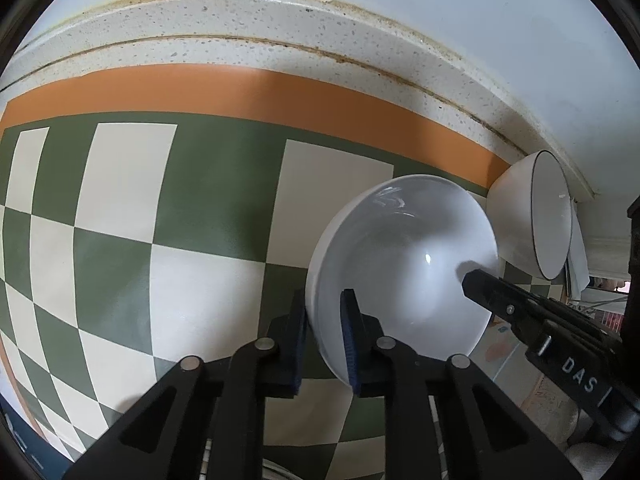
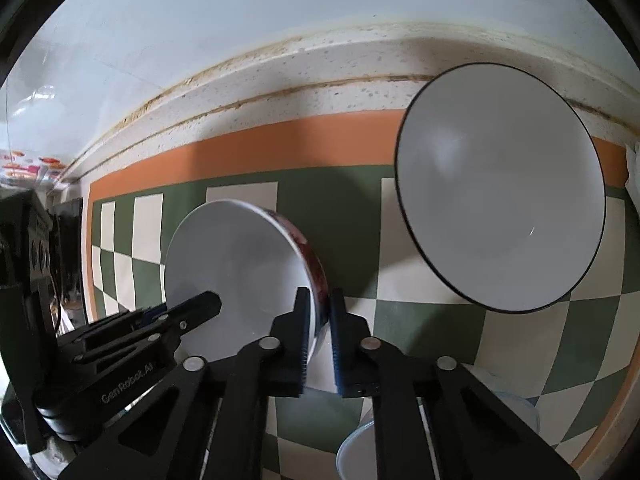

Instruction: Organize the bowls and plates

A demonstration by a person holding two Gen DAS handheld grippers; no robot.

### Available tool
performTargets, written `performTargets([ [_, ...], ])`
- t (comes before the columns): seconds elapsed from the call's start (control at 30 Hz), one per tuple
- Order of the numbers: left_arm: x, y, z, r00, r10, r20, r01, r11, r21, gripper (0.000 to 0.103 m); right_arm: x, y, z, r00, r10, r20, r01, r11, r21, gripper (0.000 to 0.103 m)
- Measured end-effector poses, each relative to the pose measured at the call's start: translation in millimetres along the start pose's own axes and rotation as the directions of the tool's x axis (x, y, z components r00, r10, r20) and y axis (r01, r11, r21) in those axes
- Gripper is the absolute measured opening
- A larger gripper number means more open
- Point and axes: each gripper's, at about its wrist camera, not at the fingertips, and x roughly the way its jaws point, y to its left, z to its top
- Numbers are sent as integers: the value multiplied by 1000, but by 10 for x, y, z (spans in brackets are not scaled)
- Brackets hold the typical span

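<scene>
Both grippers clamp one white bowl (image 1: pixel 400 264) over the checkered mat (image 1: pixel 120 240): left gripper (image 1: pixel 326 340) on its left rim, right gripper (image 2: pixel 320 340) on its right. Only the right view reveals the bowl's red pattern; the black-rimmed bowl (image 2: pixel 500 184) sits far right.

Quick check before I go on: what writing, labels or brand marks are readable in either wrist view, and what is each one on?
"DAS": white letters on the right gripper body, cut off at the left wrist view's edge.
"GenRobot.AI": on the left gripper body in the right wrist view; the last letters are soft.
Red and orange print at that view's far left edge: too blurred to read.
</scene>
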Motion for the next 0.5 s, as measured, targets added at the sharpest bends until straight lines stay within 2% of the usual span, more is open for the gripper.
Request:
performTargets([
  [0.13, -181, -43, -86, 999, 13, 43, -14, 1000, 19, 14, -82, 57, -51, 1000, 3, 20, -2, 1000, -9, 8],
  [0.33, -619, -197, -317, 995, -3, 102, -4, 997, 74, 14, -492, 137, -244, 997, 24, 80, -22, 1000, -20, 8],
  [0.5, -951, -356, -552, 990, -5, 141, -16, 990, 142, 14, -927, 123, -607, 991, 44, 130, -42, 999, -21, 9],
])
